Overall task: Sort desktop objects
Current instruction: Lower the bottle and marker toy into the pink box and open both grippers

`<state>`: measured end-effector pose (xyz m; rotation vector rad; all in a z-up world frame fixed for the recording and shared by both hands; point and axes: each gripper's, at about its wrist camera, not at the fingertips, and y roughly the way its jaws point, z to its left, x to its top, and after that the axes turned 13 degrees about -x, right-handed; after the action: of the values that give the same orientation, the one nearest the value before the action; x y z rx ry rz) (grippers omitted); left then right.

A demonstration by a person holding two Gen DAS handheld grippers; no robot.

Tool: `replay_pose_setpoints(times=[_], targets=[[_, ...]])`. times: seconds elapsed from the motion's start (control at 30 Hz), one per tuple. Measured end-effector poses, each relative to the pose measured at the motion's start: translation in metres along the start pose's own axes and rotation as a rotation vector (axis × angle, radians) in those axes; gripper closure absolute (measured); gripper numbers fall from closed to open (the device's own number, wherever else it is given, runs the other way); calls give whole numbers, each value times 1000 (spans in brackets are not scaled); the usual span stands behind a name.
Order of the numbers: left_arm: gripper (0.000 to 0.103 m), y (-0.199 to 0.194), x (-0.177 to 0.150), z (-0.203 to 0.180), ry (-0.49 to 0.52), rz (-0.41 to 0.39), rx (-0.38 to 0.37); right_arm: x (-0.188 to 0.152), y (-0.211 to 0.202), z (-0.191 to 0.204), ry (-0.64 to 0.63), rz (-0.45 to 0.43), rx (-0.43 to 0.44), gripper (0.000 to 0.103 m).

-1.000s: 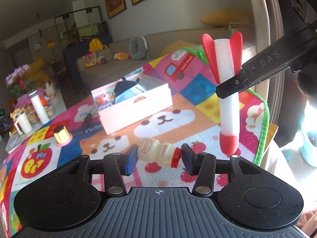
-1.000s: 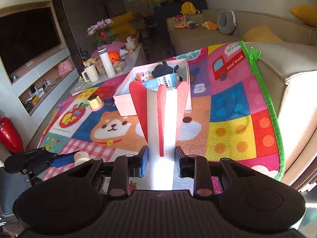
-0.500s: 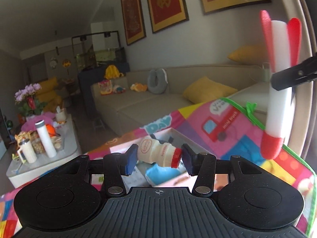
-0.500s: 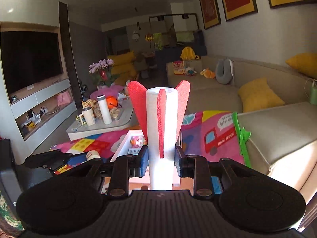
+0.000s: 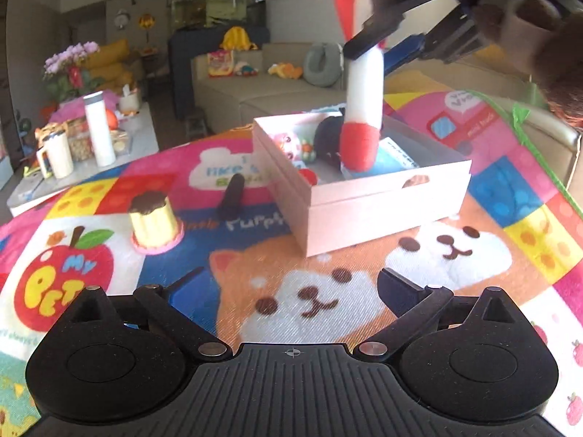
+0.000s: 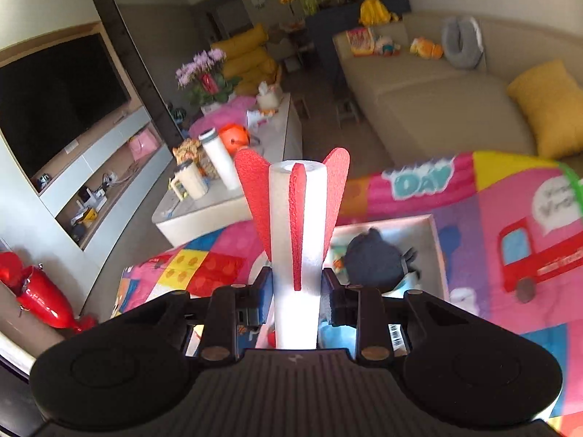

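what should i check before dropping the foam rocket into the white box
1. Right gripper jaws shut on the foam rocket: ok.
2. Rocket's red nose over the white box, nose down: ok.
3. Nose clear of the black toy inside the box: cannot tell.
4. Left gripper jaws, which have just been opening, now wide with nothing between them: ok.
5. Left gripper short of the box, out of the way: ok.
6. Gold cup and black stick left on the mat: not ok.
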<state>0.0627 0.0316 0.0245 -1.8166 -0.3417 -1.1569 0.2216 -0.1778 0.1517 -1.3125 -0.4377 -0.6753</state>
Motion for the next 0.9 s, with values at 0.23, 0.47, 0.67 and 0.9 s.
replay_pose_setpoints(times=[0.23, 0.47, 0.67, 0.9], targets=[[1, 2, -11, 19, -77, -18, -39, -15, 103, 26, -27, 150, -194, 69], [0, 5, -13, 22, -108, -36, -66, -13, 75, 32, -145, 40, -274, 45], [0, 8, -15, 34, -189, -16, -85, 8, 56, 83, -277, -82, -337, 42], [0, 8, -16, 34, -195, -16, -86, 4, 114, 69, -225, 45, -452, 81]])
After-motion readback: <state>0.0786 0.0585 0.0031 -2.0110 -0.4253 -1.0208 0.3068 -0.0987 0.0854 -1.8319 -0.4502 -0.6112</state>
